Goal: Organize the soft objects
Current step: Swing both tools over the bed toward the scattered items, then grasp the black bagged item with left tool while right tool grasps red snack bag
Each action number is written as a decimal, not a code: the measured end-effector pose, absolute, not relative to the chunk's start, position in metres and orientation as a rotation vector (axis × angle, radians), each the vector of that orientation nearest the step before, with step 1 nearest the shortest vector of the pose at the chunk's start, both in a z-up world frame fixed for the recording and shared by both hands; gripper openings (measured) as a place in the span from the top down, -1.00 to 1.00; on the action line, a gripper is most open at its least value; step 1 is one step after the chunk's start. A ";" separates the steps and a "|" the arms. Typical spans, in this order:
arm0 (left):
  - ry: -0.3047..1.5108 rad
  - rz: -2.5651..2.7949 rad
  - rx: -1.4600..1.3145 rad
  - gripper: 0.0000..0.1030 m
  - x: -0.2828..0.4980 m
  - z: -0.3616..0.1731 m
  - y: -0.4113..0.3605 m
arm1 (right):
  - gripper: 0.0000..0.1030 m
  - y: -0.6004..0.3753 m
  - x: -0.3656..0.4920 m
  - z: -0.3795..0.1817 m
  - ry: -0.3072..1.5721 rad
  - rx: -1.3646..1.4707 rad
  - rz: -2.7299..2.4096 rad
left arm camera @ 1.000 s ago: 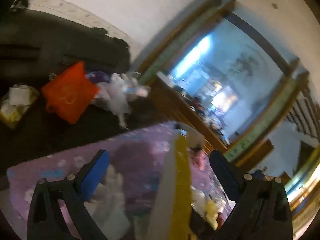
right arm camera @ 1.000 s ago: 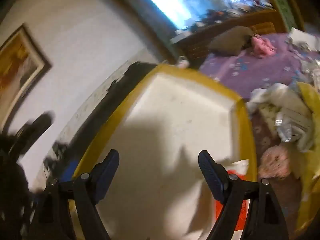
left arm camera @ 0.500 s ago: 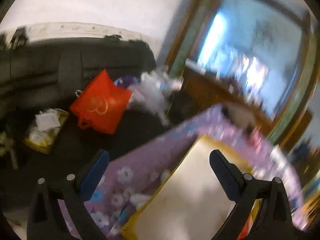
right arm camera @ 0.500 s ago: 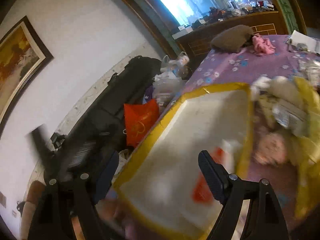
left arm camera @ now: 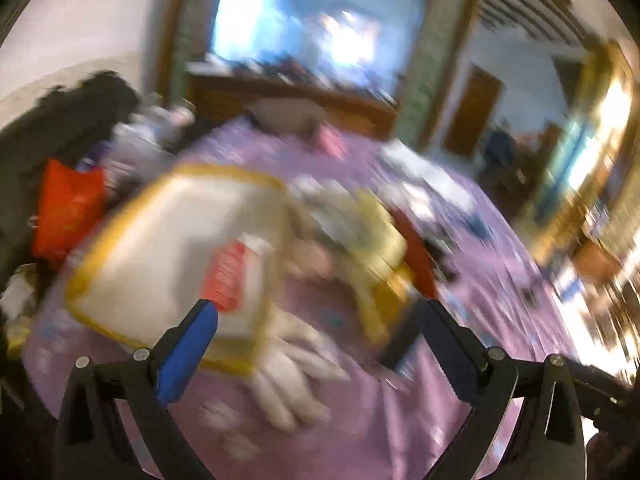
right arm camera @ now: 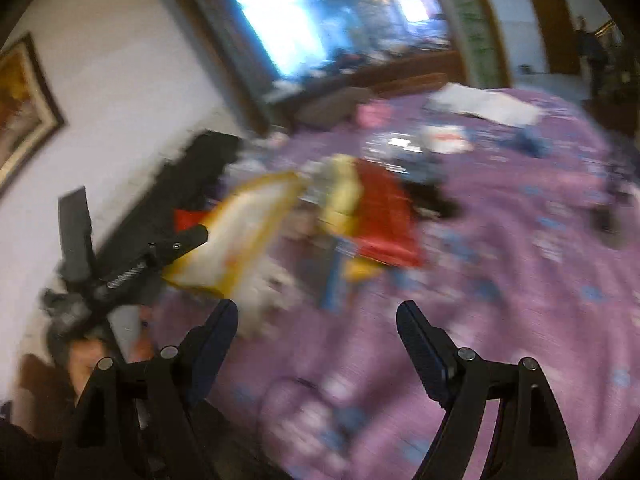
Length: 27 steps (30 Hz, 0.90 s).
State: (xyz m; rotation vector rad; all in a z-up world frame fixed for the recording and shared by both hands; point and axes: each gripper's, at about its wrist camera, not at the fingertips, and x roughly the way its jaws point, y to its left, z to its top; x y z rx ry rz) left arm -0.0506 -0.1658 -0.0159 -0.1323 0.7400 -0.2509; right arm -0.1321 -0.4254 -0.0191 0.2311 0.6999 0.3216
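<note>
Both frames are smeared by motion, so fine detail is uncertain. The left gripper (left arm camera: pixel 316 332) hangs over a bed covered by a purple floral spread (left arm camera: pixel 400 420), its jaws spread wide with nothing between them. The right gripper (right arm camera: pixel 318 330) is likewise held with jaws apart and empty, pointing across the same bed.

The soft things lie heaped on the left half of the bed. A white cushion with yellow piping (left arm camera: pixel 160 248) rests flat near the left edge, a red-and-white label or packet (left arm camera: pixel 232 276) on its near right corner. Just right of it sits a jumble of yellow and red fabric (left arm camera: pixel 384 240), and in front, near the left gripper, a pale item that looks like a glove or limp cloth (left arm camera: pixel 292 368). In the right wrist view the cushion (right arm camera: pixel 248 232) appears edge-on beside a red cloth (right arm camera: pixel 384 216), with the left tool's black frame (right arm camera: pixel 132 264) reaching toward it.

Since both tools are empty and open above the pile, the person seems to be choosing the next piece; the pale item lies closest and would probably be the easiest pinch.
</note>
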 end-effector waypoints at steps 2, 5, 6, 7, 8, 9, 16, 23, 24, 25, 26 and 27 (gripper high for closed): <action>0.728 -0.260 -0.044 -0.96 -0.052 -0.030 -0.196 | -0.65 -0.440 -0.157 -0.013 0.798 0.157 0.255; 0.782 -0.323 0.033 -0.96 -0.050 -0.040 -0.214 | -0.65 -0.479 -0.187 -0.005 0.951 0.120 0.179; 0.783 -0.340 0.045 -0.96 -0.048 -0.043 -0.220 | -0.65 -0.488 -0.196 0.000 0.990 0.115 0.174; 0.792 -0.355 0.068 -0.96 -0.046 -0.046 -0.226 | -0.65 -0.499 -0.204 0.011 0.986 0.111 0.188; 0.794 -0.362 0.078 -0.96 -0.044 -0.051 -0.233 | -0.65 -0.503 -0.205 0.023 0.967 0.102 0.200; 0.800 -0.376 0.084 -0.96 -0.042 -0.058 -0.239 | -0.66 -0.504 -0.205 0.035 0.915 0.117 0.219; 0.903 -0.411 0.018 -0.96 -0.017 -0.080 -0.245 | -0.74 -0.460 -0.082 -0.021 0.831 0.310 0.352; 0.904 -0.383 0.058 -0.76 -0.001 -0.091 -0.255 | -0.74 -0.439 -0.004 -0.053 0.851 0.401 0.372; 0.909 -0.382 0.064 -0.71 0.001 -0.091 -0.256 | -0.74 -0.438 0.004 -0.055 0.860 0.414 0.369; 0.909 -0.385 0.067 -0.71 0.003 -0.093 -0.257 | -0.74 -0.439 0.013 -0.057 0.872 0.414 0.367; 0.912 -0.390 0.071 -0.71 0.006 -0.094 -0.259 | -0.74 -0.439 0.019 -0.059 0.884 0.405 0.351; 0.917 -0.395 0.068 -0.70 0.008 -0.095 -0.260 | -0.74 -0.440 0.026 -0.060 0.891 0.395 0.334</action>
